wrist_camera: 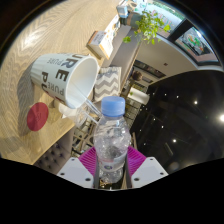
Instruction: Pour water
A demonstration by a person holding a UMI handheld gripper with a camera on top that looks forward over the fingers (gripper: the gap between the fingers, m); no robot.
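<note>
My gripper (111, 163) is shut on a clear plastic water bottle (110, 140), both pink pads (91, 160) pressing its sides. The bottle has a light blue cap (114, 104) and points forward along the fingers. The whole view is rolled, so the bottle is tilted. Just ahead of the cap, to its left, is a white mug (65, 77) with dark lettering, its open mouth facing the bottle's top. The mug rests on a light wooden table (30, 110). I cannot see any water flowing.
A red round coaster (38, 115) lies on the table beside the mug. A grey zigzag-patterned cloth (106, 84) sits just beyond the cap. A green plant (150, 25), shelves and a dark glossy floor (185, 115) lie further off.
</note>
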